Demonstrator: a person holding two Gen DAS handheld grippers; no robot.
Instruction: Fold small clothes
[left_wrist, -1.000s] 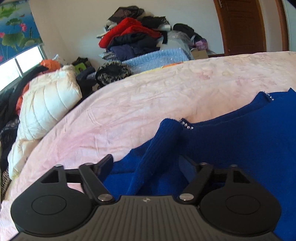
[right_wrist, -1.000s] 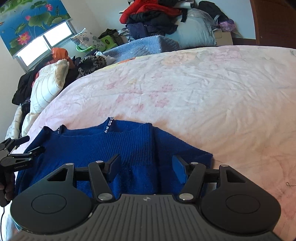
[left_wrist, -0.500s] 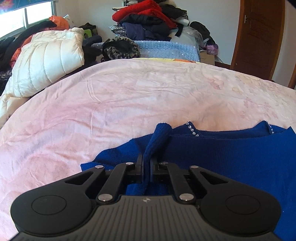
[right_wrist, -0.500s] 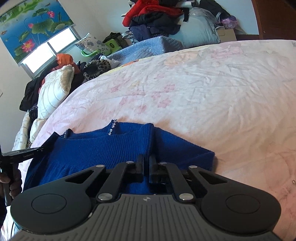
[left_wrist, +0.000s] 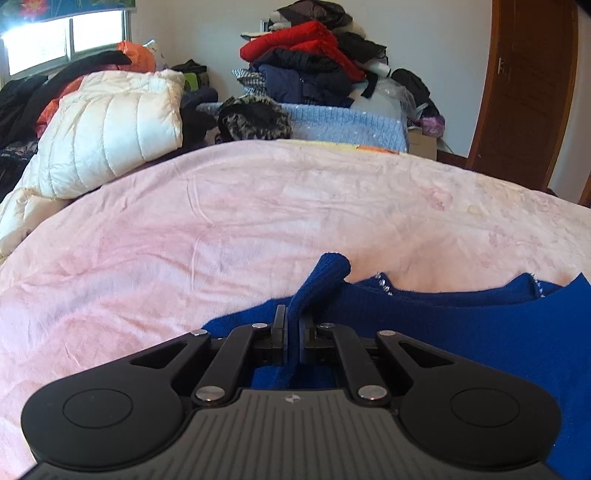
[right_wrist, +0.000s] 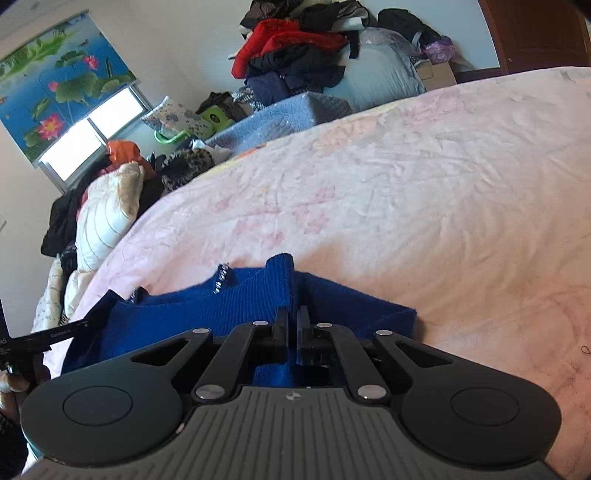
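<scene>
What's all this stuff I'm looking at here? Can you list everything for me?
blue sweater: one, royal blue, flat on the bed, both sides pinched
bedspread: one, pale pink, covers the bed
puffer jacket: one, cream, left of the bed
clothes pile: one heap, red, black and navy, by the far wall
light blue knit: one, at the bed's far edge
door: one, brown wood, far right
lotus blind: one, blue-green, over the window
left gripper: black, shut on the sweater
right gripper: black, shut on the sweater

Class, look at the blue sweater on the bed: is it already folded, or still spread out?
Mostly spread: the blue sweater lies flat on the pink bedspread, neckline showing; only pinched ridges rise where both hand-held grippers clamp it.
</scene>
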